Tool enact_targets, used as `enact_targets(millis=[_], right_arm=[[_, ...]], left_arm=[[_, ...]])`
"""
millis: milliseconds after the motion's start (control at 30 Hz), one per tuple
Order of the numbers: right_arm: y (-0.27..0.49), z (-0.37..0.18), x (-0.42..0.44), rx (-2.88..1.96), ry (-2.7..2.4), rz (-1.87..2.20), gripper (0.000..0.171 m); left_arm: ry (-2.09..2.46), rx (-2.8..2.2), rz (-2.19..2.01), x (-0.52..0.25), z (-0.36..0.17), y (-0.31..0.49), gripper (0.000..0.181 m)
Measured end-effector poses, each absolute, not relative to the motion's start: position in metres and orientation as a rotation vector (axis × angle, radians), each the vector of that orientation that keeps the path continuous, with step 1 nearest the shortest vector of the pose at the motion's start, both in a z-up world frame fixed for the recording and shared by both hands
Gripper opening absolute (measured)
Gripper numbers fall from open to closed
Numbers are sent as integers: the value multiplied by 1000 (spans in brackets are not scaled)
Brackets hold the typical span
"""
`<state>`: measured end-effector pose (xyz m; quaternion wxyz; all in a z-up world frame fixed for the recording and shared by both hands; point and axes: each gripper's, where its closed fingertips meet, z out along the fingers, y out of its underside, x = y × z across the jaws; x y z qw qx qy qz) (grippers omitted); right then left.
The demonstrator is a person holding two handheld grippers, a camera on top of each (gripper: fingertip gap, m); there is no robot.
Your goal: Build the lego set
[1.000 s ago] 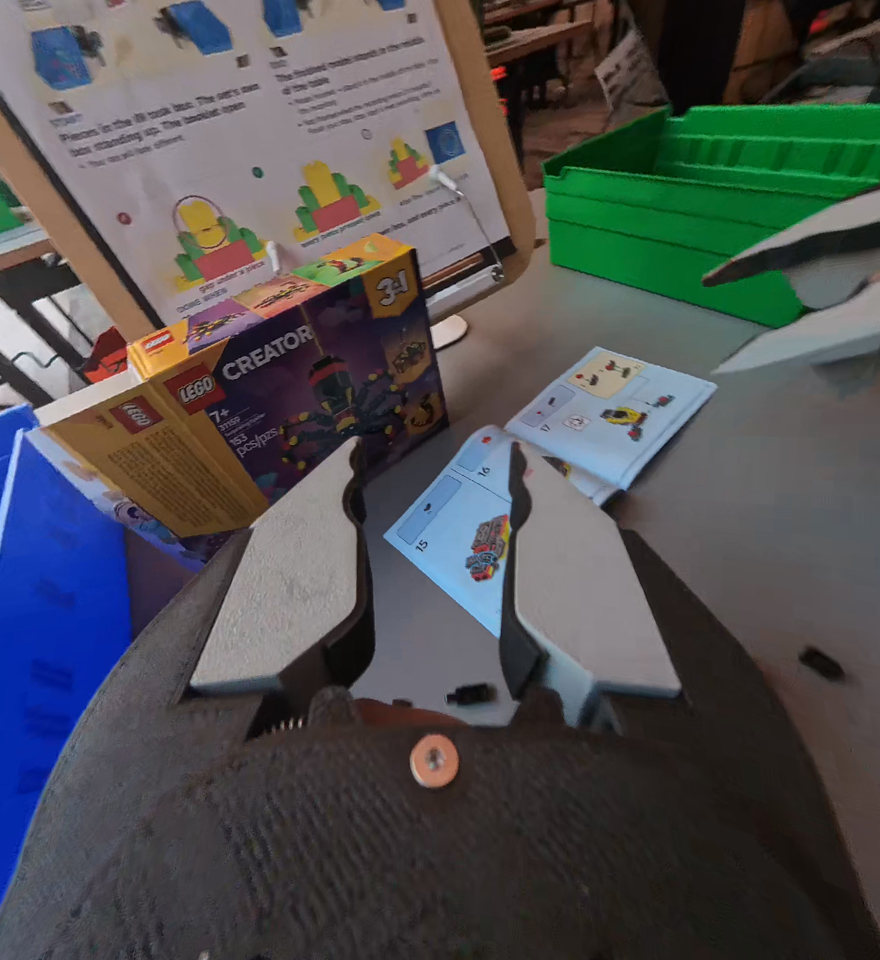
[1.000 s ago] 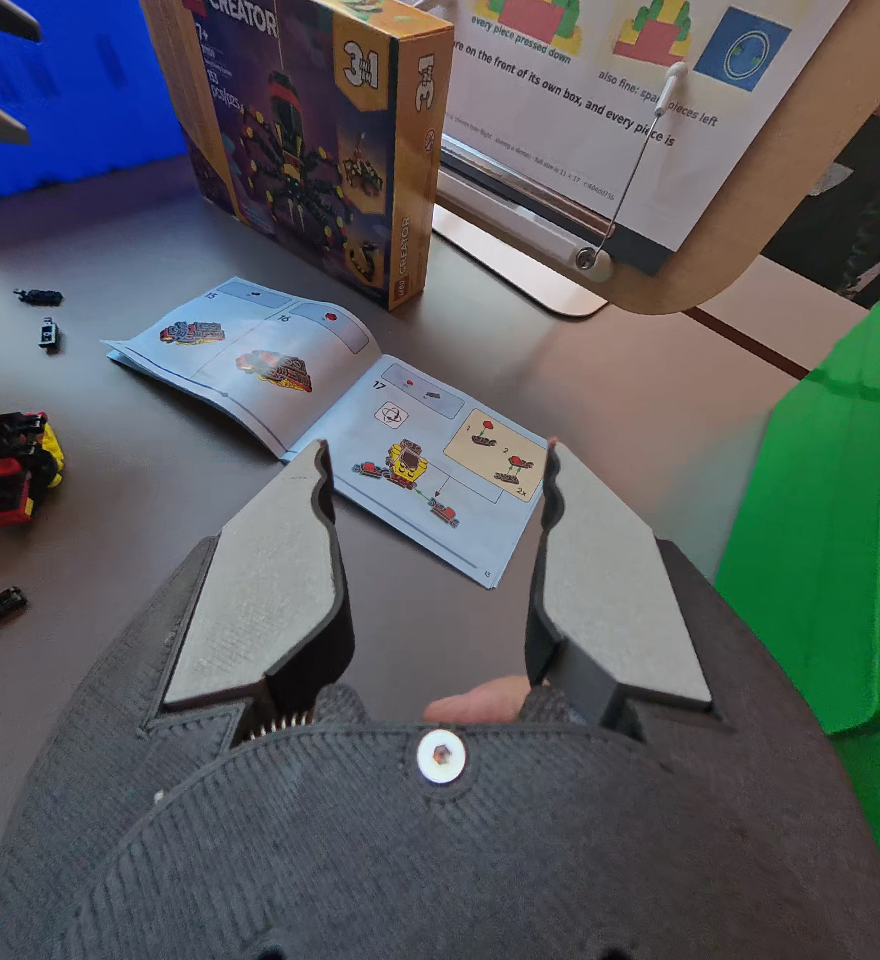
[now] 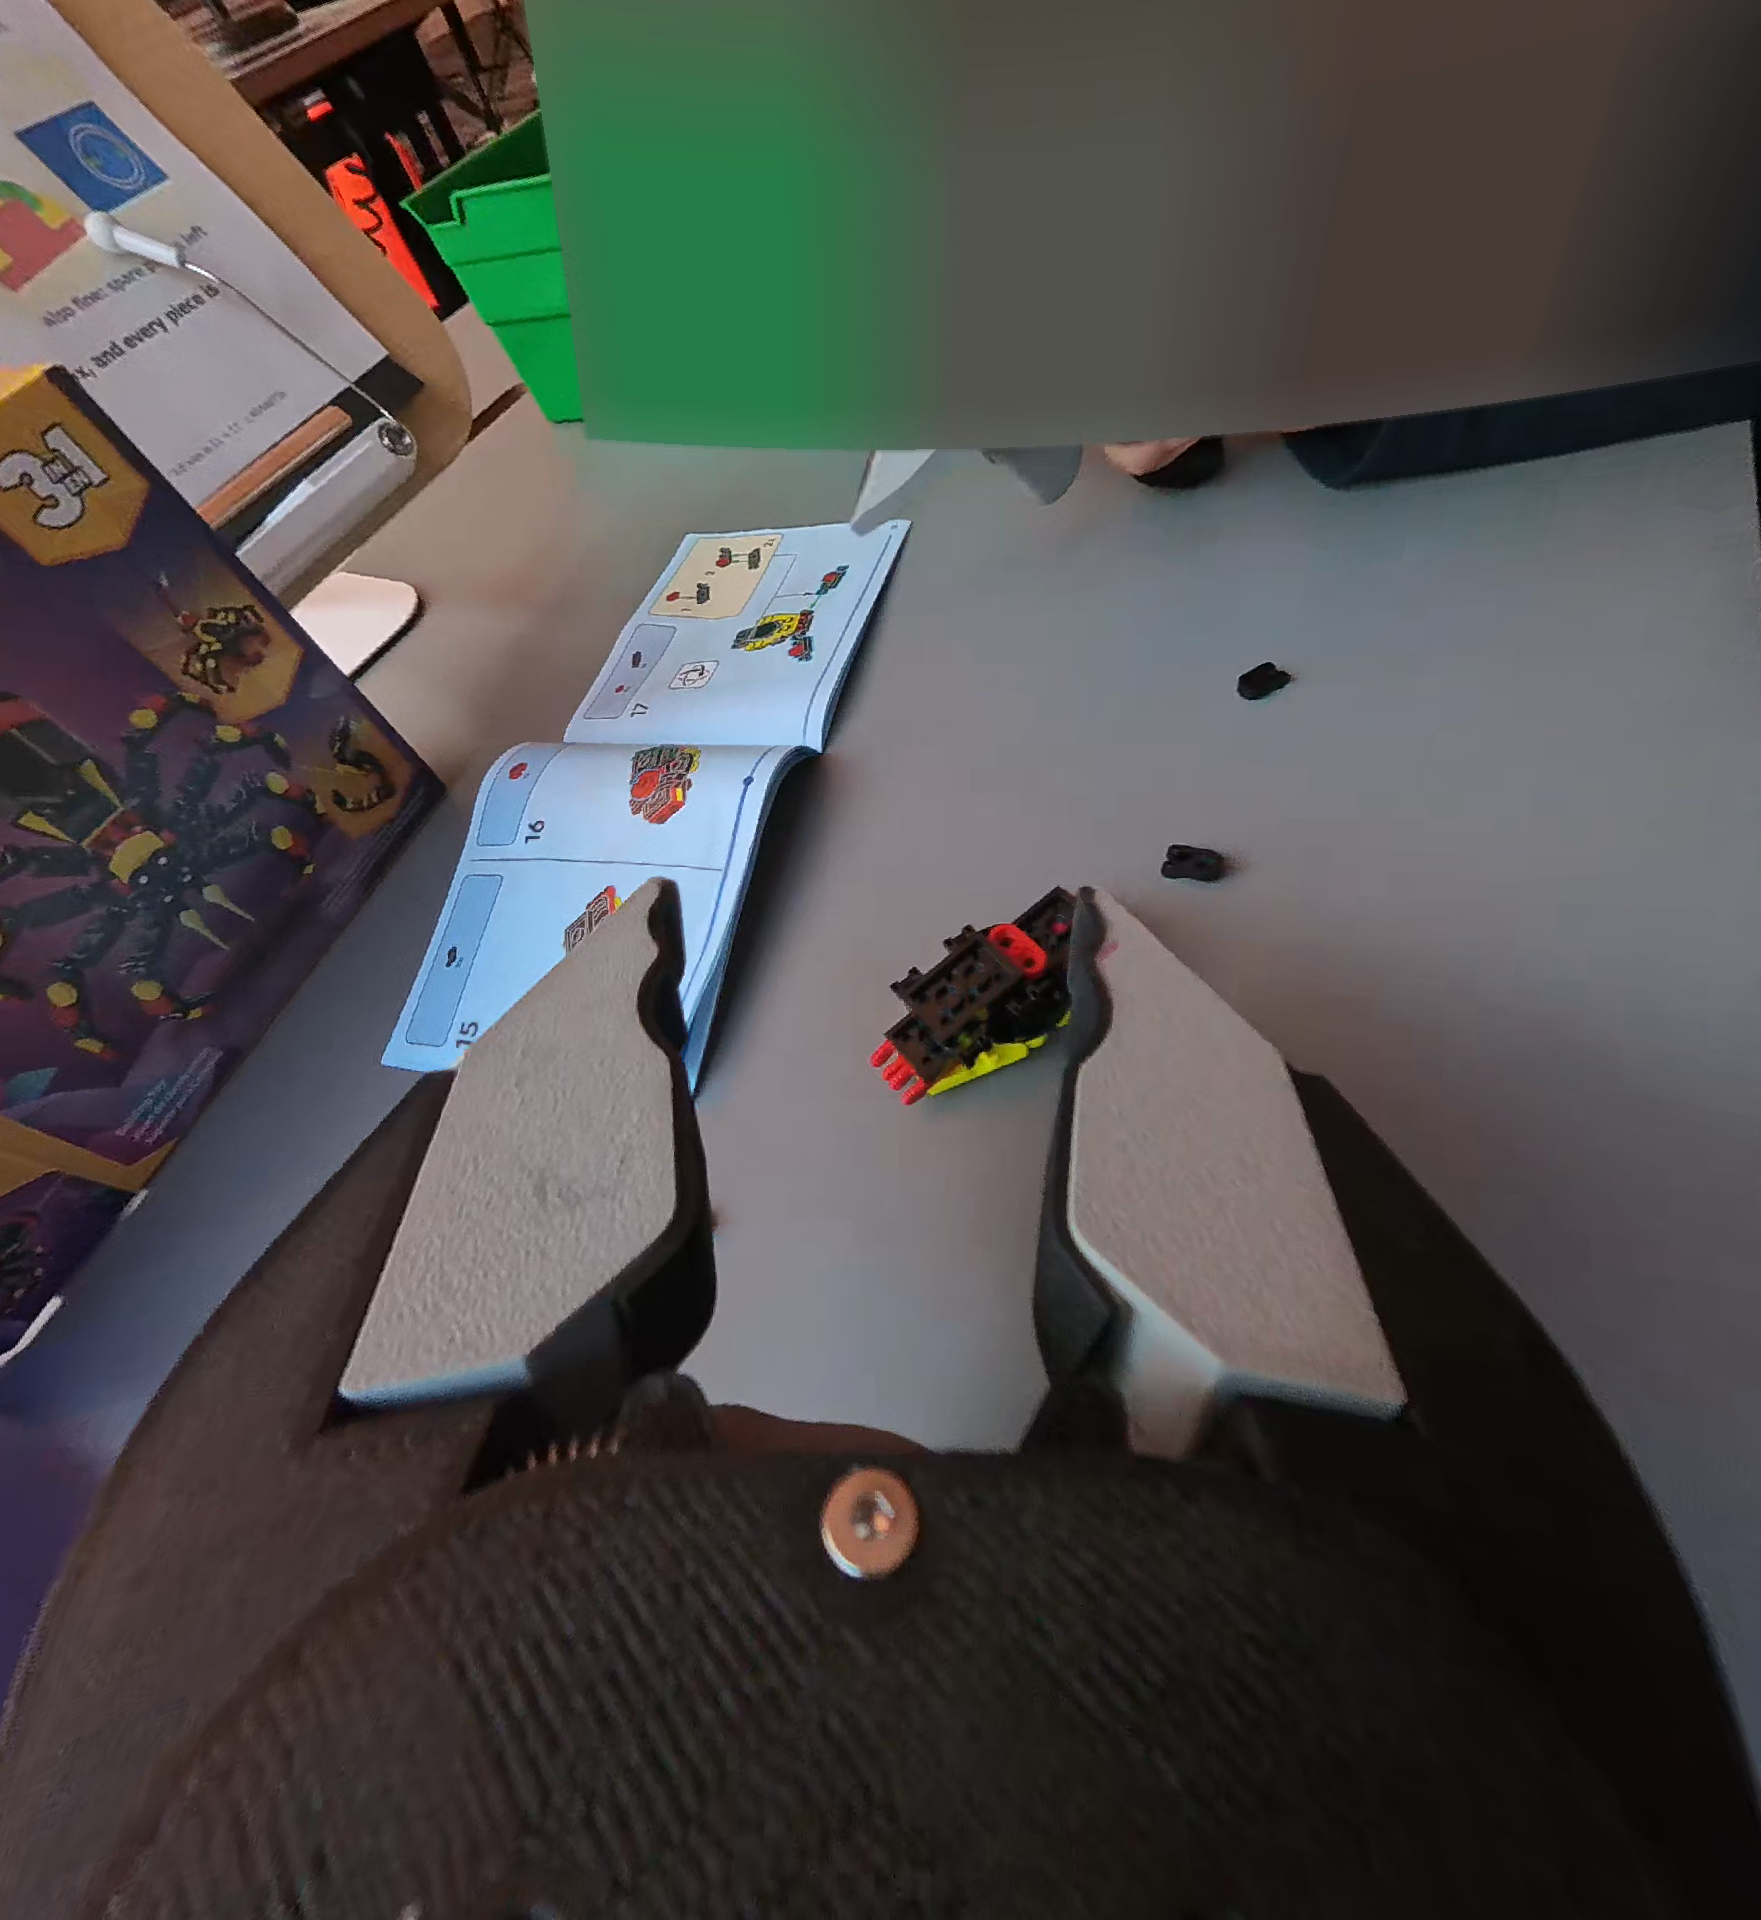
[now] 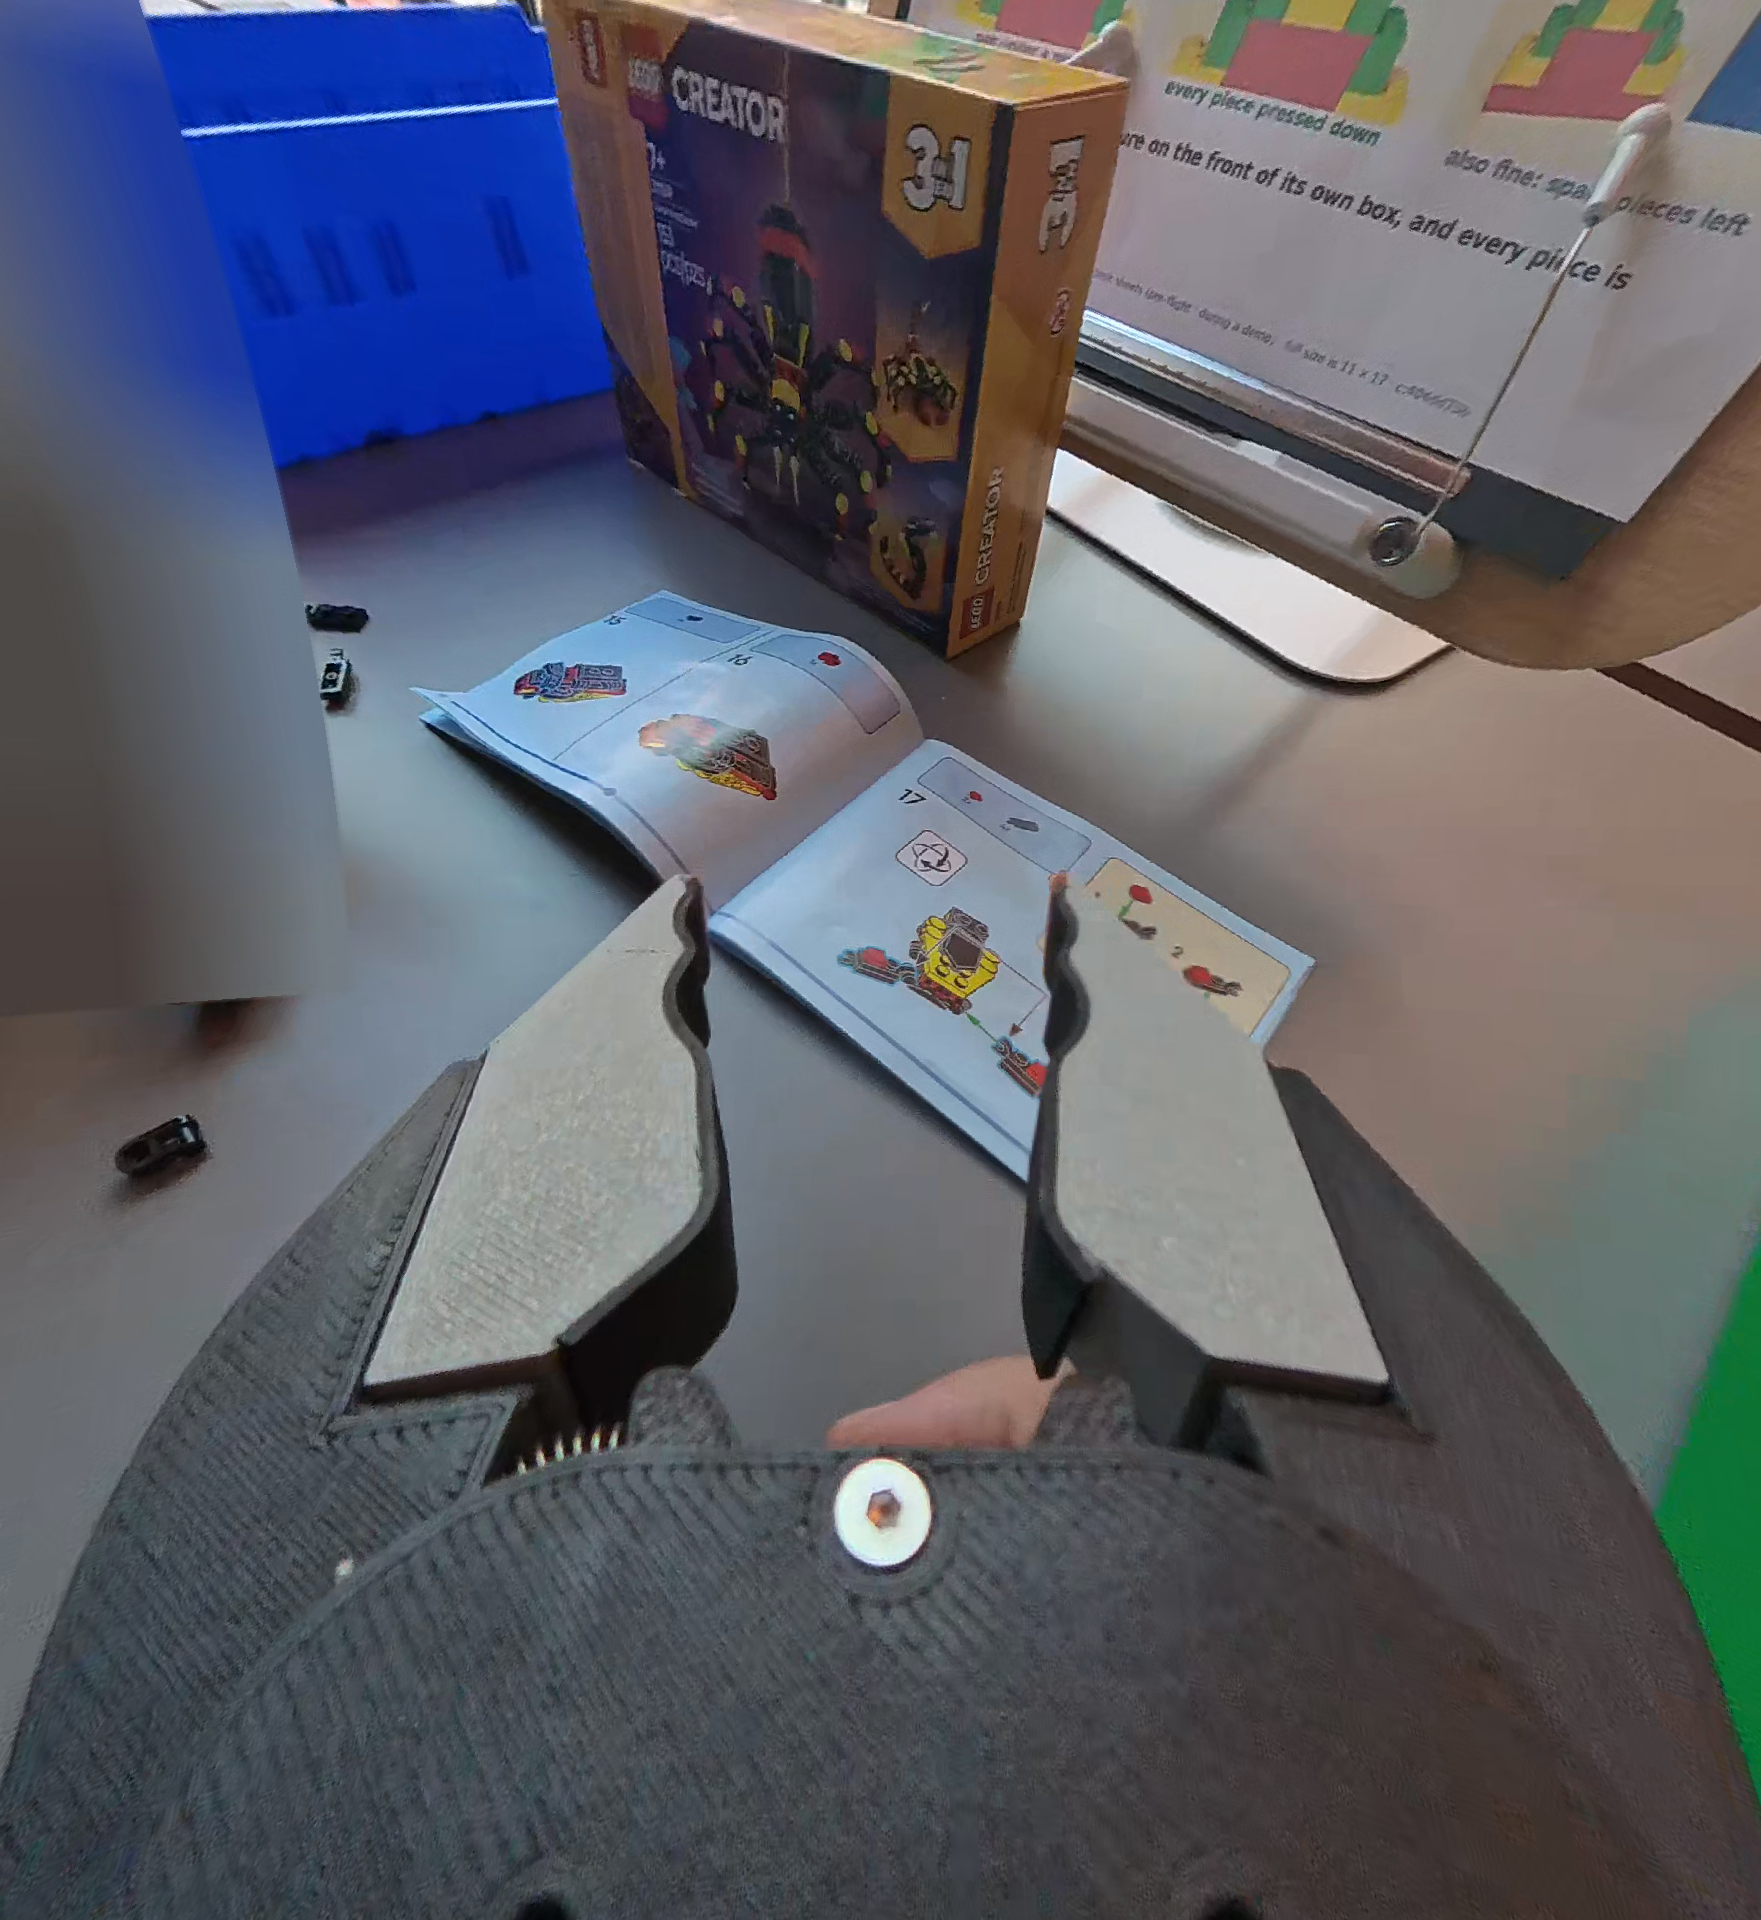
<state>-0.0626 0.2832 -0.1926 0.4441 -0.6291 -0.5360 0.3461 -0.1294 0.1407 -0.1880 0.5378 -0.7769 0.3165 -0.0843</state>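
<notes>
Both tongs empty. Left tongs (image 3: 871,904) stood wide open above the table (image 3: 1478,1039), nothing between the fingers; the model (image 3: 969,997) lay on the table just inside my right finger (image 3: 1177,1122). Right tongs (image 4: 871,894) stood open about as wide, over the booklet (image 4: 834,821), holding nothing.

Count: one part-built model, black, red and yellow. One booklet, lying open. One box (image 4: 834,332), upright behind the booklet. Loose black pieces: two in the left view (image 3: 1262,681) (image 3: 1193,862), three in the right view (image 4: 159,1143) (image 4: 336,616) (image 4: 336,675). One blue bin (image 4: 388,260), one green bin (image 3: 502,270), one board (image 4: 1478,208) on a stand.

Table edge ran close beyond the two pieces. Bare table lay between model and booklet.
</notes>
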Motion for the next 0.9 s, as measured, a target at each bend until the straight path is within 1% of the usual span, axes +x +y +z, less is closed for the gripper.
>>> enact_targets(millis=[167, 233, 267, 567, 700, 767, 900], right_arm=[[277, -200, -65, -1532, -1409, 786, 60], [273, -206, -65, -1540, -1464, 786, 51], [272, -207, -65, -1542, -1475, 788, 49], [276, -195, -62, -1504, -1465, 750, 49], [282, -196, -55, -1496, -1490, 734, 48], [284, -202, -52, -1513, -1524, 740, 44], [287, -205, -50, -1534, -1535, 773, 44]], left_arm=[[768, -1868, -227, -128, -190, 139, 73], [758, -1880, -227, -130, -191, 139, 73], [755, -1882, -223, -131, -191, 139, 73], [652, -1913, -126, -151, -191, 147, 68], [565, -1949, -50, -169, -195, 155, 64], [518, -1966, -26, -179, -195, 159, 59], [518, -2015, -34, -188, -197, 163, 51]])
